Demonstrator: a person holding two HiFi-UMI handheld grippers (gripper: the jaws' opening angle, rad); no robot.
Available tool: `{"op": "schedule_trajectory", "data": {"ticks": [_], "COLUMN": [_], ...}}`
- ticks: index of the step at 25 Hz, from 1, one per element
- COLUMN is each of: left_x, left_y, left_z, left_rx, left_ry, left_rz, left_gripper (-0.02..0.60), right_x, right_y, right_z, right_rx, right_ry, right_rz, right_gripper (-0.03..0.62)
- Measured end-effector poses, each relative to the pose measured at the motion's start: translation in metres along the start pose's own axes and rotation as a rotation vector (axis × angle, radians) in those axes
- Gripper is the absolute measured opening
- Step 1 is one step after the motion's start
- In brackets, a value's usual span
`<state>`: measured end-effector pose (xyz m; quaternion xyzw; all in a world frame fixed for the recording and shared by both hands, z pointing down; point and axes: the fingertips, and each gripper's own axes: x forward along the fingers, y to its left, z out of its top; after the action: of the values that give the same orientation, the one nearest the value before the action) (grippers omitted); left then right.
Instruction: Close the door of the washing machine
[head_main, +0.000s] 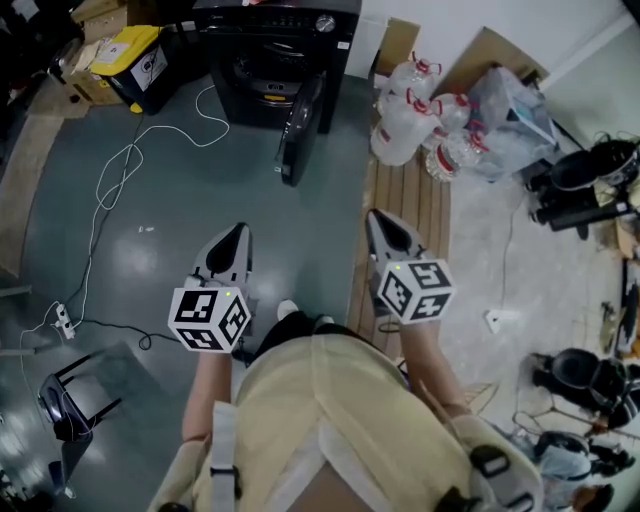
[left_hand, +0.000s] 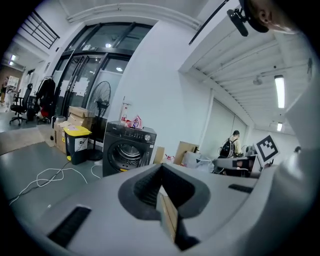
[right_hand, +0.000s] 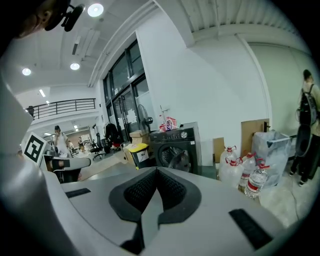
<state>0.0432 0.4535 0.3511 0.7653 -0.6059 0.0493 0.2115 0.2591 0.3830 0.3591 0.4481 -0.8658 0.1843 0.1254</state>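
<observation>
The black front-loading washing machine (head_main: 272, 55) stands against the far wall, and its round door (head_main: 303, 128) hangs open toward me on its right side. Both grippers are held well short of it, side by side over the grey floor. My left gripper (head_main: 240, 233) is shut with nothing in it, and so is my right gripper (head_main: 380, 219). In the left gripper view the washing machine (left_hand: 127, 149) shows beyond the closed jaw tips (left_hand: 161, 169). From the right gripper view the washing machine (right_hand: 175, 147) and its open door (right_hand: 181, 161) sit just past the tips (right_hand: 156, 171).
A yellow-lidded bin (head_main: 135, 62) stands left of the machine. A white cable (head_main: 115, 175) snakes over the floor to a power strip (head_main: 62, 320). Large water bottles (head_main: 415, 115) and a wooden pallet (head_main: 410, 200) lie to the right. A black chair (head_main: 70, 400) is at lower left.
</observation>
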Motion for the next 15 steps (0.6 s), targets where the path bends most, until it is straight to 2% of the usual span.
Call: {"op": "schedule_trajectory", "data": {"ticks": [3, 7, 15], "left_x": [-0.001, 0.004, 0.033], "left_y": [0.008, 0.019, 0.021], "left_z": [-0.002, -0.004, -0.004], "left_rx": [0.015, 0.077, 0.067], "left_ry": [0.003, 0.027, 0.033], "left_rz": [-0.013, -0.010, -0.023], "left_gripper": [0.003, 0.003, 0.003], "right_x": [0.007, 0.017, 0.039], "right_y": [0.011, 0.024, 0.011], "right_z": [-0.001, -0.007, 0.000], "right_rx": [-0.007, 0.007, -0.009], "right_ry": [0.000, 0.010, -0.002], "right_rz": [0.000, 0.009, 0.019], "right_gripper": [0.006, 0.006, 0.006]}}
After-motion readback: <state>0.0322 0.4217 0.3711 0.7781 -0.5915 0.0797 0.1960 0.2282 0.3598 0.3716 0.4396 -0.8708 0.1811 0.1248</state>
